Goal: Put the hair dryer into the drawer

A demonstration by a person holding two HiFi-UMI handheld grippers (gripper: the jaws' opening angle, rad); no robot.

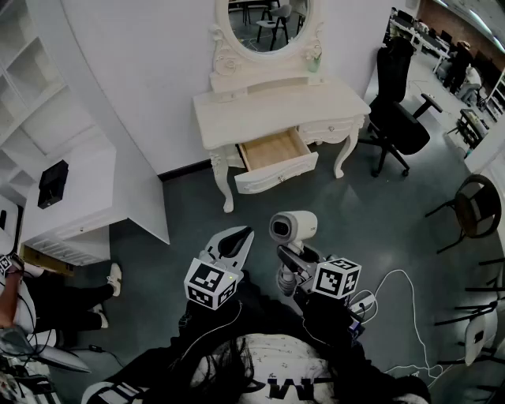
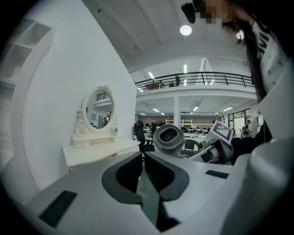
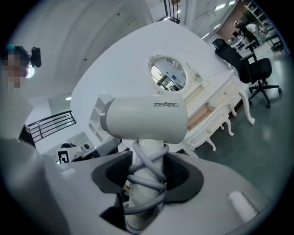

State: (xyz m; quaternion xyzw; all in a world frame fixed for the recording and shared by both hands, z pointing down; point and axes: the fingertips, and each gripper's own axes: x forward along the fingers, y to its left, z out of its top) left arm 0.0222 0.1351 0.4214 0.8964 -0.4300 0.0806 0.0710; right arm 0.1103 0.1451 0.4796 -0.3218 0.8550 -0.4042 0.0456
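Closest to the head view's lens is the person's own dark hair [image 1: 225, 359], with both tools held out just beyond it. The hair dryer [image 1: 293, 227] stands upright in the right gripper [image 1: 289, 270], whose jaws pinch the handle low down, over the grey cord [image 3: 145, 181] wound round it. The barrel sits above the jaws with its round end facing the left gripper [image 1: 239, 239]. That claw is pressed together with nothing in it and rides just beside the dryer without touching it.

Ahead, across a stretch of dark floor [image 1: 371, 213], stands the white dressing table [image 1: 276, 110] with its oval mirror [image 1: 268, 24]. Its middle drawer [image 1: 273, 150] is already pulled out, and the wooden bottom that shows looks bare. A black office chair [image 1: 398, 118] stands to the table's right.

So the pick-up appears done and the drawer needs no opening. What is left seems to be the carry — the dryer is well apart from the table — then lowering it, probably laid on its side, into the drawer and letting go. Whether the drawer should be pushed shut afterwards, the task does not say.
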